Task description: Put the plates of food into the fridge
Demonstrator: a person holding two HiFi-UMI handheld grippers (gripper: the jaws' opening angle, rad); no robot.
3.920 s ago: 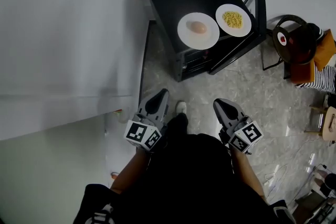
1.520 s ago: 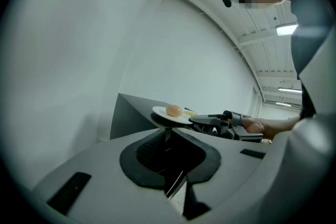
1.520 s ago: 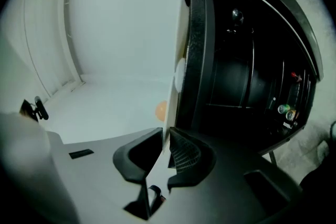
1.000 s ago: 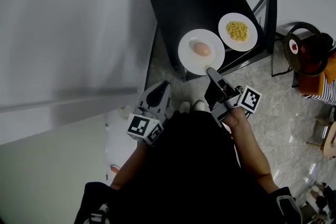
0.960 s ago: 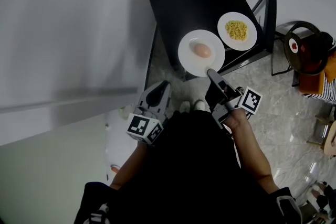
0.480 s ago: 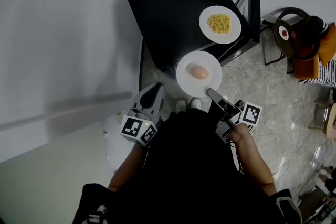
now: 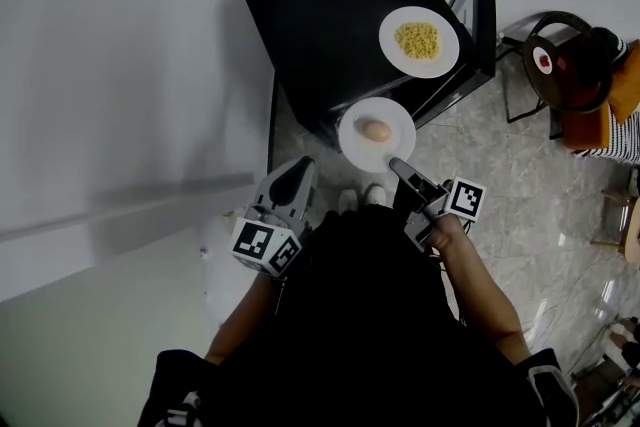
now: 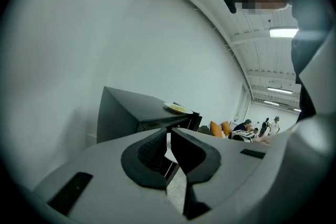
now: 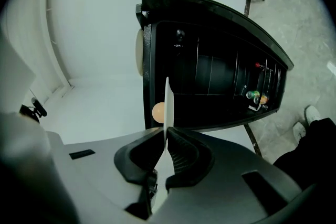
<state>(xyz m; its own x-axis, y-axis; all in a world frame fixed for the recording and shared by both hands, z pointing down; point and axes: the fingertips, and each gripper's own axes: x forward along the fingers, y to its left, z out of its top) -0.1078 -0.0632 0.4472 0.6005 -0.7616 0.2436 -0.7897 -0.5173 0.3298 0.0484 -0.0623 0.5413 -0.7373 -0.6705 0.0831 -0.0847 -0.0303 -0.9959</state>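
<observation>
Between your right tongs (image 7: 395, 163) sits the near rim of the white plate (image 7: 355, 143) — jaws clamped on it, the plate carried clear of the fridge (image 7: 320, 25) top, just ahead of the tips. A rounded, egg-like item (image 7: 377, 129) rests loose at its middle. Tip the plate while aiming for the open cavity beyond the tongs and it may roll off, and a rim-only pinch could slip if the edge knocks the frame. Your left tongs (image 7: 298, 173) are closed on nothing, off to the side. Farther ahead, the second plate (image 7: 440, 61) with yellow food (image 7: 418, 39) sits on the fridge top — small cans (image 9: 254, 96) stand in the door shelf.
</observation>
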